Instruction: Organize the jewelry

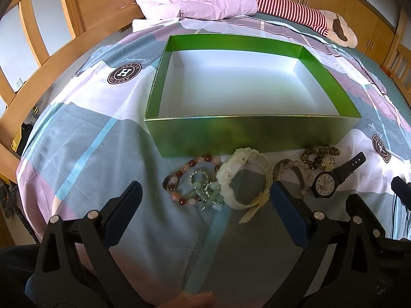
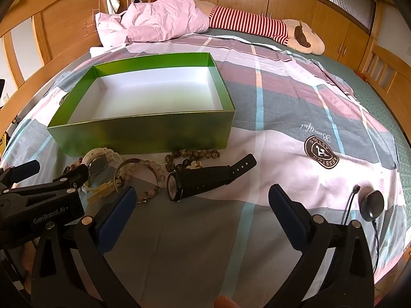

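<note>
Left gripper: jaws spread wide, nothing held, hovering low centre of left wrist view over the jewelry row; also seen at left edge of right wrist view
Right gripper: jaws spread wide, nothing held, low centre of right wrist view, aimed at bedsheet just below the black watch; edge of it visible at far right of left wrist view
Green box: open, white inside, no contents, centre of left wrist view, upper left of right wrist view; sits on the bedsheet directly above the jewelry
Red-pink bead bracelet: left end of the row, below box front wall, touching the green charm piece
Green charm piece: pale green stones plus a small ring, between bead bracelet and cream watch
Cream watch: strap looped, lying on its side, centre of the row, between the left gripper's fingers in frame
Thin bangle: right of cream watch, overlapping pale bead strand
Brown bead bracelet: against box front wall, right part of row
Black watch: right end of row, strap stretched toward upper right; face visible in left wrist view
Bedsheet: plaid pink, grey, white, round logo patches
Pink duvet: bunched, top of frame
Striped plush toy: top right, beside duvet
Black round device with cable: lower right, well apart from jewelry
</note>
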